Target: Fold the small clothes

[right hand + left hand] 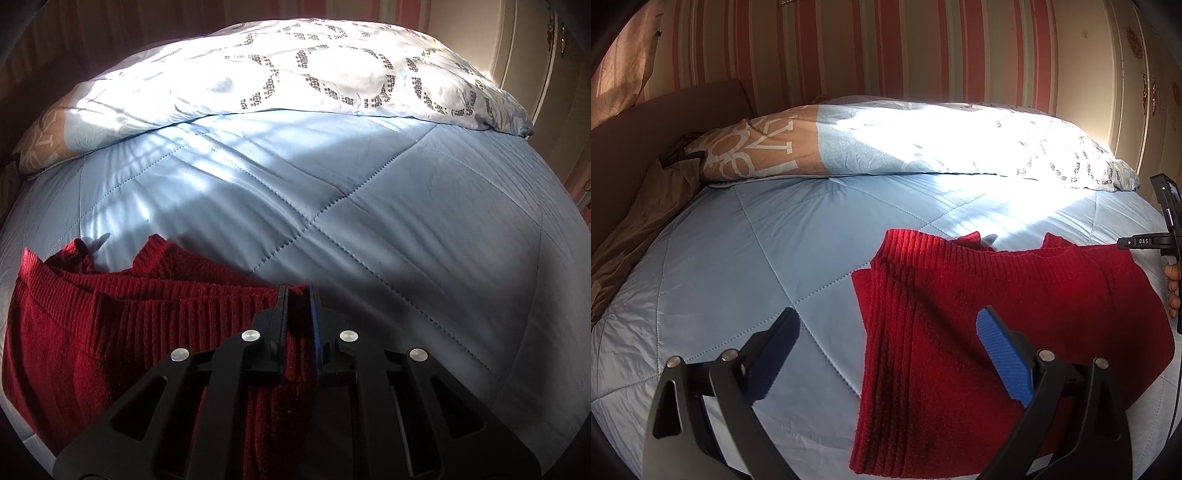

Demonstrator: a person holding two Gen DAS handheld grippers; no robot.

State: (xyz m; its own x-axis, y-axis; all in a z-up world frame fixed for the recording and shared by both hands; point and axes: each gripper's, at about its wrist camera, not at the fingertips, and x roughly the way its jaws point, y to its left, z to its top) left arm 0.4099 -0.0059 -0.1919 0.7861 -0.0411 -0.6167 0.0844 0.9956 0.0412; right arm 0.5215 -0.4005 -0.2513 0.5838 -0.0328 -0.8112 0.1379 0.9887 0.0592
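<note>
A red knitted sweater [979,332] lies partly folded on the light blue quilted bed [775,240]. My left gripper [886,325] is open, held above the sweater's left ribbed edge, with one finger over the quilt and the blue-padded finger [1004,358] over the knit. My right gripper [297,295] is shut on the sweater's [110,325] right ribbed edge and holds it slightly raised. The right gripper's body [1167,236] shows at the right edge of the left wrist view.
Two pillows lie at the head of the bed, a tan and blue one [768,147] and a patterned white one [332,74]. A brown cloth [639,221] lies along the bed's left side by the headboard. A striped wall [886,48] stands behind.
</note>
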